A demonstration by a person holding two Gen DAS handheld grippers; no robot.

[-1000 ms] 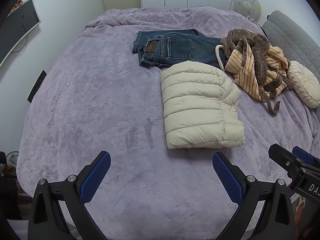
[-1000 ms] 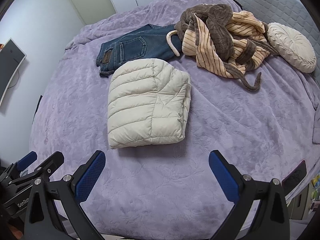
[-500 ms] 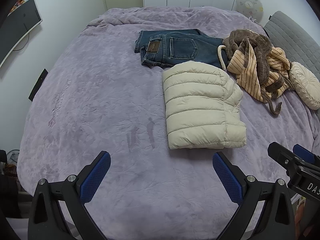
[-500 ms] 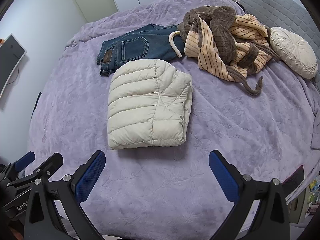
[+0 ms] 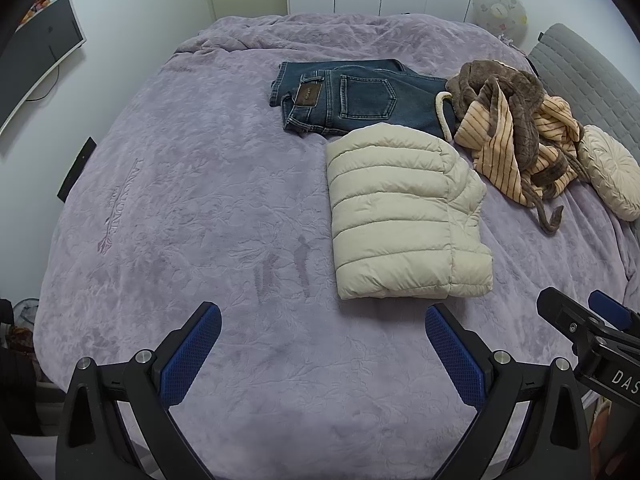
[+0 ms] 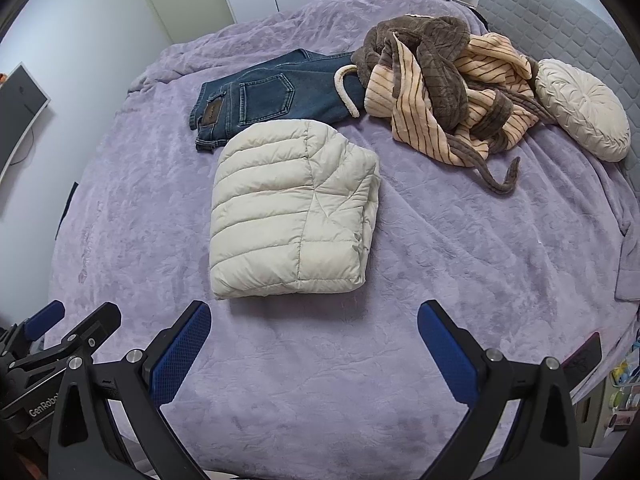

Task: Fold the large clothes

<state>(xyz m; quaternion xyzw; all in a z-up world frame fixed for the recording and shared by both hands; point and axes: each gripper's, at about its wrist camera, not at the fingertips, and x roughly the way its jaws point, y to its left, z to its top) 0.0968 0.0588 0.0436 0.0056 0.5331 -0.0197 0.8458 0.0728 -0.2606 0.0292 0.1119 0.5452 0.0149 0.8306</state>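
One puffer jacket (image 5: 404, 216), one jeans (image 5: 352, 96), one robe (image 5: 516, 128), one cushion (image 5: 610, 172)

The far end of the folded jeans (image 6: 280, 96) is hidden under the heaped striped robe (image 6: 448, 92). In the left wrist view, the cream puffer jacket (image 5: 400, 216) covers the near edge of the jeans. The bed's (image 5: 168, 208) near edge is hidden behind both tools' arms, and its right edge runs out of frame. A curved monitor (image 5: 36, 52) is cut off by the left border. Small items beyond the bed's right corner (image 6: 620, 396) are too blurred to identify.
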